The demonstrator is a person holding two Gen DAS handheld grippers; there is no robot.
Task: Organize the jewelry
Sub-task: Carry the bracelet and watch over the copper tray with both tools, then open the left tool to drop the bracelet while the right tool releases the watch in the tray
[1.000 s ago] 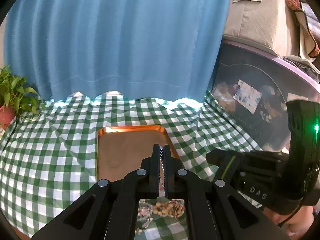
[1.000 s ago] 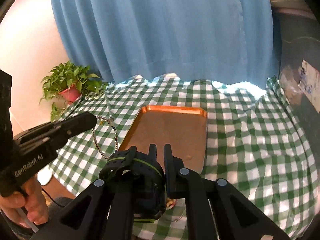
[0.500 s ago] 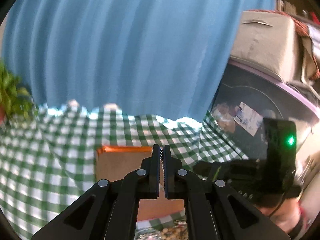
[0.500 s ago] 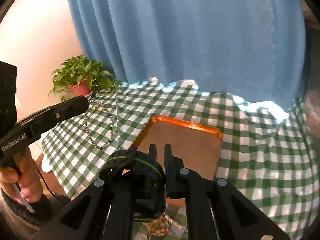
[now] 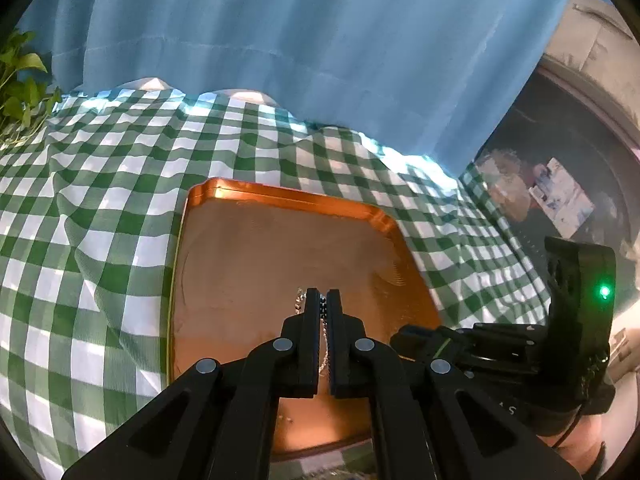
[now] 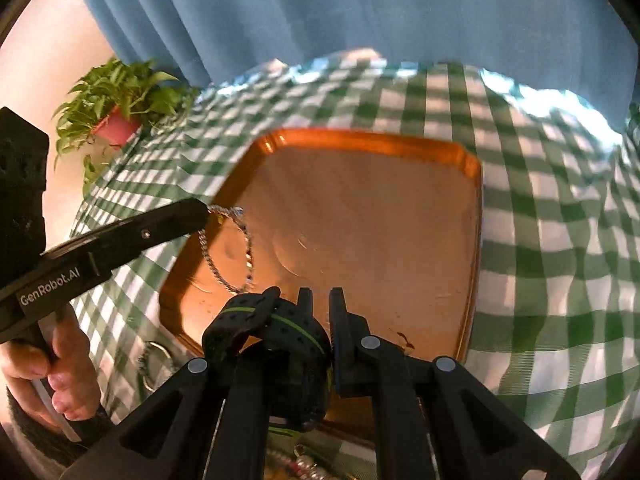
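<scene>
A: Jewelry first: where does it sit?

B: The thin silver link chain [image 6: 224, 248] hangs in a loop from the left claw [image 5: 323, 305], whose fingers are clenched on it above the near left part of the shallow copper-coloured metal tray [image 6: 476, 184]. The low end of the loop dangles close to the tray floor; I cannot tell whether it touches.

A: Why hold it by one point?

B: Probably so the links hang free and lay down without knotting. The tray floor is smooth with faint circular scuffs, so a fine chain should slide and pool on it easily.

A: And the other side?

B: The right claw [image 6: 318, 300] grips a black perforated band with a green stripe [image 6: 276, 332], a stiff rubbery-looking curl, over the tray's near edge. My guess is it waits its turn.

A: What lies under everything?

B: A green-and-white checked cloth [image 5: 100, 208], rumpled in soft folds, covers the tabletop. A few more beaded pieces [image 6: 304, 464] lie at the bottom, near the tray's front rim, too blurred to name. A leafy plant in a pink pot [image 6: 116, 120] stands at the far left corner.
</scene>
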